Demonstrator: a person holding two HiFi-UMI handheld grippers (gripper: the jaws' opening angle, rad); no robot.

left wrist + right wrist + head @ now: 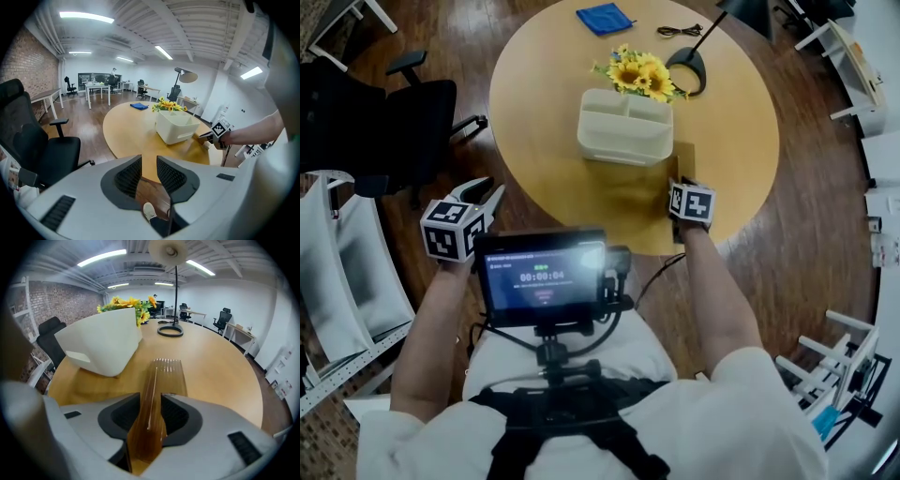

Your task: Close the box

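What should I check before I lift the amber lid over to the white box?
1. Lid between the right gripper jaws: ok, the pads look pressed on it.
2. Box open and upright: ok.
3. Way from lid to box free: ok, only bare table between.
4. Nothing sticks up above the box rim: ok.
5. Left gripper free to help: ok, open and empty, beside the table.
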